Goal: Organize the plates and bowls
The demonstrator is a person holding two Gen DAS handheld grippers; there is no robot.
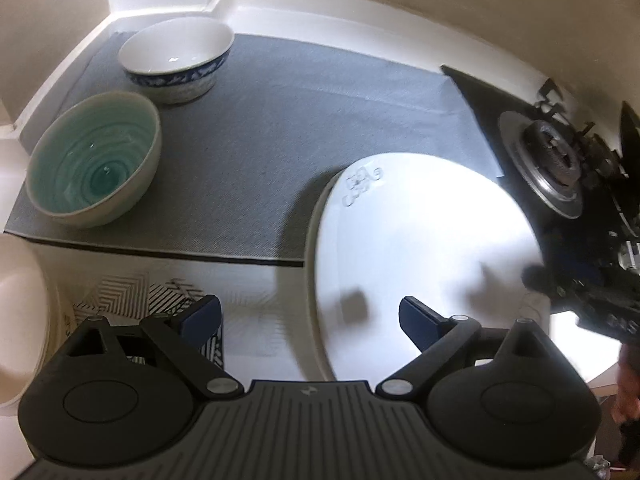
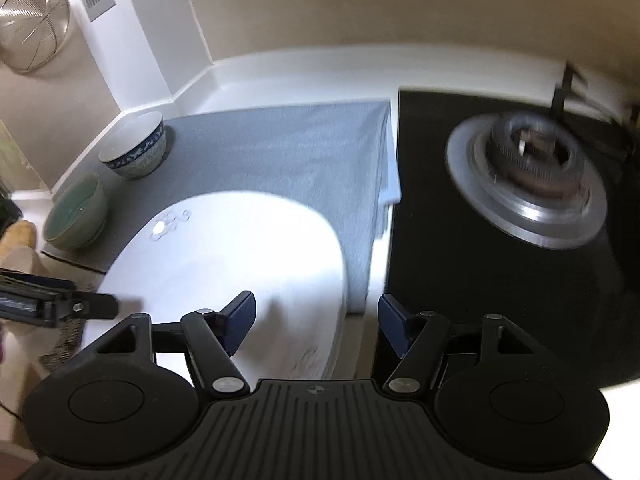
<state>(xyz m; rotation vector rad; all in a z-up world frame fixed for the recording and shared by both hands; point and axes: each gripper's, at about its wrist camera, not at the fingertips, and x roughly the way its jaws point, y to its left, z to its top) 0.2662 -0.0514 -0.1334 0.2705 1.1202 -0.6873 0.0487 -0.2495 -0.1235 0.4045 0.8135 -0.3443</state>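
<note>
A large white plate lies at the near edge of the grey mat, partly overhanging it. My left gripper is open, its fingers straddling the plate's left rim without touching it. My right gripper is open too: one finger hangs over the plate and the other past its right edge. At the mat's far left stand a teal bowl and, behind it, a white bowl with a blue pattern, both upright and empty.
A black gas stove with a steel burner borders the mat on the right. A black-and-white patterned item and cream dishes lie near left. Walls close off the counter's back corner, where a wire strainer hangs.
</note>
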